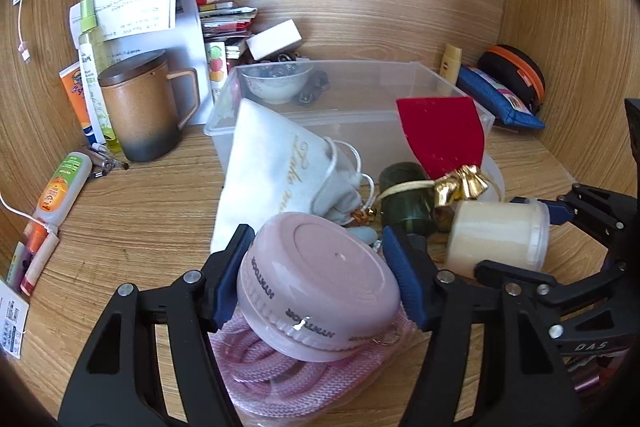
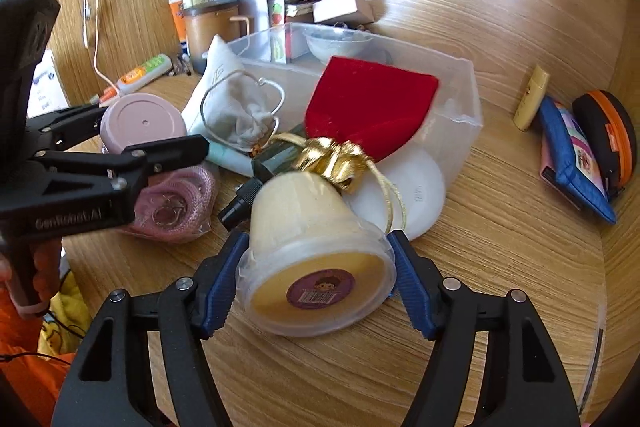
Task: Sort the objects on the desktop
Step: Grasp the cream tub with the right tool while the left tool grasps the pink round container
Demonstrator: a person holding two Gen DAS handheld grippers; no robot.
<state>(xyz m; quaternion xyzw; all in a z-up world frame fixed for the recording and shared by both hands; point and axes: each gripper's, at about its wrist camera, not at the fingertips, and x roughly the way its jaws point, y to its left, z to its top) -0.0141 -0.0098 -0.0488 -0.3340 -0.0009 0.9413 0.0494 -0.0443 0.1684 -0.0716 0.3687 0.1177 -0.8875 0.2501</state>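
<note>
Left gripper [image 1: 320,275] clamps the pink round case [image 1: 320,287] by its rigid, smooth, probably slippery sides above the coiled pink cord [image 1: 276,375]; right gripper [image 2: 316,283] pinches the light, likely deformable cream tub [image 2: 316,267] near its rim, before the clear bin [image 2: 460,107].

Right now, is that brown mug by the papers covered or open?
Covered. A dark lid sits flat across the top of the brown mug, which stands upright.
</note>
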